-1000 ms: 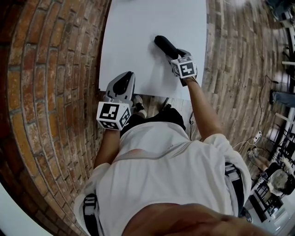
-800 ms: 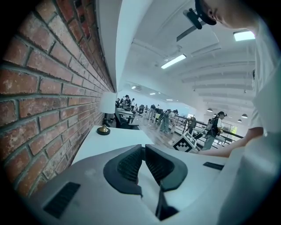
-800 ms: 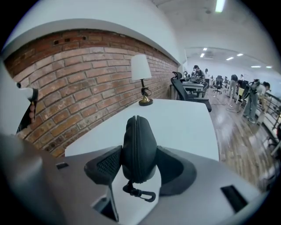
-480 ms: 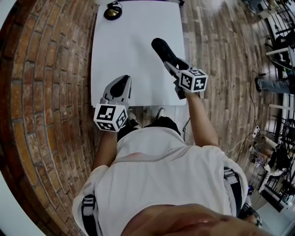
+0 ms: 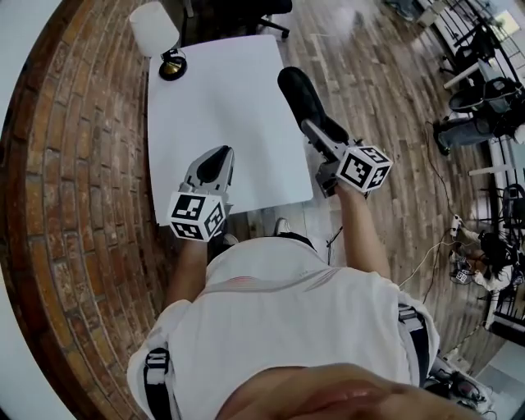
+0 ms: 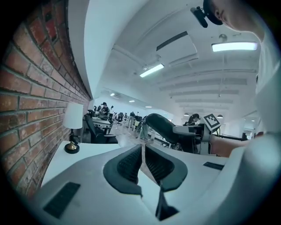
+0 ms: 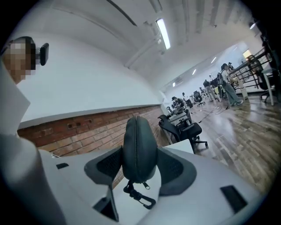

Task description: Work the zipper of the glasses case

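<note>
The black glasses case point(image 5: 302, 94) is held in the air over the right edge of the white table point(image 5: 213, 107), with my right gripper point(image 5: 318, 131) shut on its near end. In the right gripper view the case point(image 7: 139, 147) stands up between both pads. Its zipper line runs up the middle, and the zipper pull point(image 7: 145, 185) and a black clip point(image 7: 143, 198) hang below. My left gripper point(image 5: 213, 166) hovers over the table's near left part, shut and empty. In the left gripper view its jaws point(image 6: 142, 160) meet, and the case point(image 6: 160, 126) shows ahead to the right.
A small lamp point(image 5: 168, 61) with a white shade and a brass base stands at the table's far left corner. A brick wall point(image 5: 74, 164) runs along the left. An office chair point(image 5: 267, 10) stands past the far edge, with wood floor to the right.
The right gripper has lifted the case and carried it right, toward the table's right edge. The head camera has tilted up, bringing the lamp into view. The left gripper has barely moved.
</note>
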A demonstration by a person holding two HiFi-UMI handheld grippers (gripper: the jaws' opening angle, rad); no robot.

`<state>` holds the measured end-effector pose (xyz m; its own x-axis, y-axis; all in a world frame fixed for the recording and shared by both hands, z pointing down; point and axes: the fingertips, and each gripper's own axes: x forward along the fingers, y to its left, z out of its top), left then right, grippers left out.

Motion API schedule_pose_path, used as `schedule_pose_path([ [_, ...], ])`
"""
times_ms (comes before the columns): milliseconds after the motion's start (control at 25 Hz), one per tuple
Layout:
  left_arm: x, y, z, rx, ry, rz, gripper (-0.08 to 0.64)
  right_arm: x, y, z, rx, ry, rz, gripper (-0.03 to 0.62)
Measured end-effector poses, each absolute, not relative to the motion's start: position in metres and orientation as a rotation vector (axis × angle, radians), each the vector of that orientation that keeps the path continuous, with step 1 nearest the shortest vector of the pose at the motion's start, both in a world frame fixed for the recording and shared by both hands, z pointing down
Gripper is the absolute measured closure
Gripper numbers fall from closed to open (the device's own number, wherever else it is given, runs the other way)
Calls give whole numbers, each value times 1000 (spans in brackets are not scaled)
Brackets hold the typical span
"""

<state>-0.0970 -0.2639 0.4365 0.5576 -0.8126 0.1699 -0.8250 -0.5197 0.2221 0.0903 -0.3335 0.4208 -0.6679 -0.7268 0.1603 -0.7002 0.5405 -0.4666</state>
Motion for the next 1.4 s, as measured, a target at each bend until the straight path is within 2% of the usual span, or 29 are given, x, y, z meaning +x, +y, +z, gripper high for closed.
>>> schedule_pose_path([
  [320, -51, -273, 389, 2641, -1057, 18, 526, 92, -297, 346, -972, 2651, -717, 295],
  [440, -41, -272, 369, 2623, -817, -76, 523, 82, -287, 327, -858, 2680, -694, 295],
  [480, -36, -269, 362, 2606, -708, -113, 492, 79, -282, 322, -815, 2693, -689, 295],
  [520, -31, -265, 355, 2594, -598, -141, 403, 75, -278, 319, -768, 2704, -690, 295],
  [560, -26, -260, 349, 2588, -499, -161, 356, 71, -274, 316, -719, 2717, -693, 295],
  [640, -17, -251, 335, 2587, -341, -199, 298, 64, -265, 312, -615, 2744, -712, 295],
  [720, -10, -243, 321, 2587, -216, -236, 271, 56, -256, 310, -495, 2759, -754, 295],
  [960, 5, -232, 304, 2542, -34, -301, 244, 35, -233, 317, -235, 2812, -844, 295],
  [1400, 4, -239, 300, 2561, -59, -359, 241, 6, -216, 344, -45, 2898, -1018, 294],
])
